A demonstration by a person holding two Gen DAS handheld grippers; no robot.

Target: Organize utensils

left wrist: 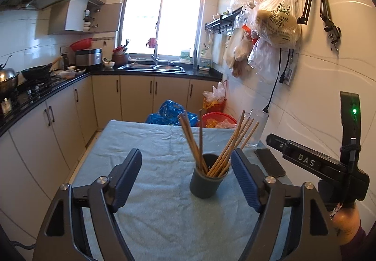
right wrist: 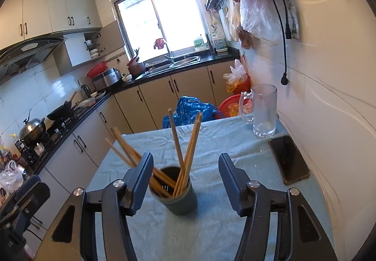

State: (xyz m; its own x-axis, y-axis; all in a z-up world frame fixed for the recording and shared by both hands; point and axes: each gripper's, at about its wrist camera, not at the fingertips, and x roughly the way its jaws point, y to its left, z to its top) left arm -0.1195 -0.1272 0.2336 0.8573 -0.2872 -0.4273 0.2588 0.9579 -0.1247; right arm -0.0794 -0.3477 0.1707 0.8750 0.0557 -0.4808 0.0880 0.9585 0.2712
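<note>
Two grippers hang over a table draped in a pale blue cloth [left wrist: 150, 143], both with jaws spread wide and nothing between the pads. Seen from the left wrist, the left gripper [left wrist: 186, 176] frames a dark grey cup [left wrist: 208, 184] that stands upright on the cloth; the cup sits in the gap nearer the right finger, clear of both pads. Chopsticks [left wrist: 202, 141] stand in the cup, splayed into two bunches, one leaning left and one leaning right, with a single darker stick nearly upright between them. From the right wrist, the right gripper [right wrist: 185, 181] also brackets the cup [right wrist: 181, 200], which lies nearer its left finger; that finger hides part of the rim and the lower ends of the sticks leaning left, so whether it touches the cup cannot be told. The chopsticks [right wrist: 188, 153] there fan out the same way. Part of the right gripper's body, and the hand [left wrist: 346, 225] holding it, shows at the right edge of the left view. A glass mug [right wrist: 262, 110] stands at the far right corner of the table, beside the tiled wall, and a dark phone [right wrist: 289, 158] lies flat just in front of it, near the cloth's right edge.
</note>
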